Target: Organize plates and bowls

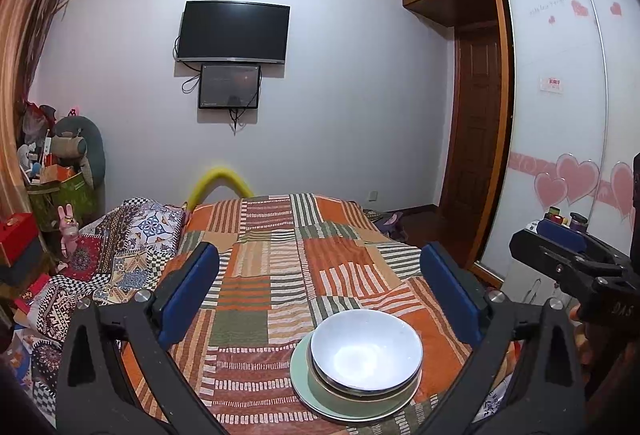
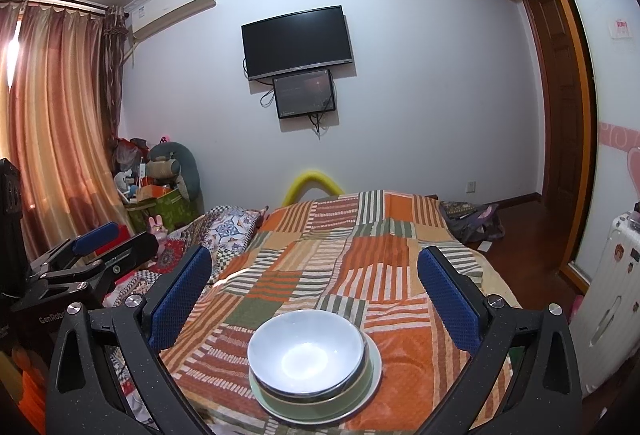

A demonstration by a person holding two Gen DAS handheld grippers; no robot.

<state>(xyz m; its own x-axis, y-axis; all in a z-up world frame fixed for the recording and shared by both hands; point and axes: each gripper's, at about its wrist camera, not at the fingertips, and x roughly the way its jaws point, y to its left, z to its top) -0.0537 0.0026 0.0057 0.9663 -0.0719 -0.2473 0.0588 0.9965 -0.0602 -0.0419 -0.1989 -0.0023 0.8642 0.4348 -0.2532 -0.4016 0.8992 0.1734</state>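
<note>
So the whole stack is sitting near the front edge of the bed, on the striped orange patchwork blanket: a white bowl nested in what looks like a darker-rimmed bowl under it, all on a pale green plate. Both tools are just hanging there wide open with nothing between the blue pads, the left gripper and right gripper both looking over the stack from the near side. My read is that this stuff is ceramic or similar, so stiff, glazed, slippery and chippy (can't tell the material for sure from here). I'd pinch the top bowl by its rim wall, one pad inside and one outside, rather than trying to span it. The blanket is soft and lumpy, so the plate could rock if you push down, and the nested bowls may slide on each other.
</note>
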